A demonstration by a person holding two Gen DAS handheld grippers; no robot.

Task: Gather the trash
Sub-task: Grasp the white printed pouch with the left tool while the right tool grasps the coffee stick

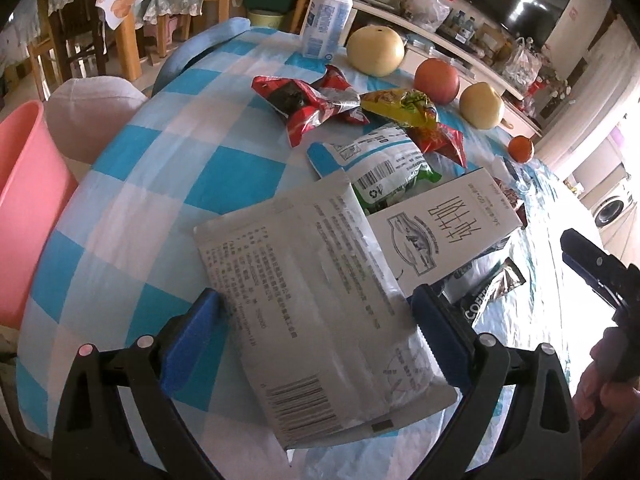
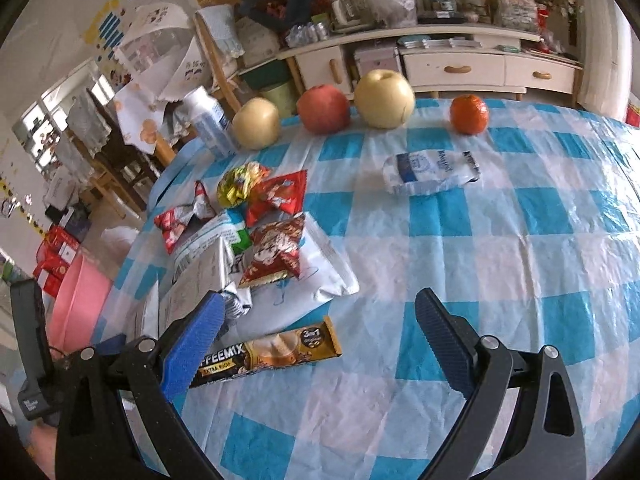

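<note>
my left hand-held gripper (image 1: 316, 328) is spread wide either side of the flat grey packet (image 1: 316, 300) on the near desk (image 1: 132, 208), set to pinch it for the pink bin (image 1: 24, 208) at left. my right hand-held gripper (image 2: 320, 332) hangs released above the coffee sachet (image 2: 272, 354).

My left gripper (image 1: 316, 324) has its jaws wide around a grey pouch (image 1: 320, 308); ahead, a carton (image 1: 440, 224) and the wrapper heap (image 1: 360, 120) block the way, while bare cloth (image 1: 168, 184) lies open toward the pink bin (image 1: 24, 200). From my right gripper (image 2: 318, 328), only a coffee stick (image 2: 276, 352) lies between the jaws. Bare cloth (image 2: 500, 260) runs clear to the fruit row (image 2: 384, 98), apart from a crushed white pack (image 2: 432, 168).
</note>
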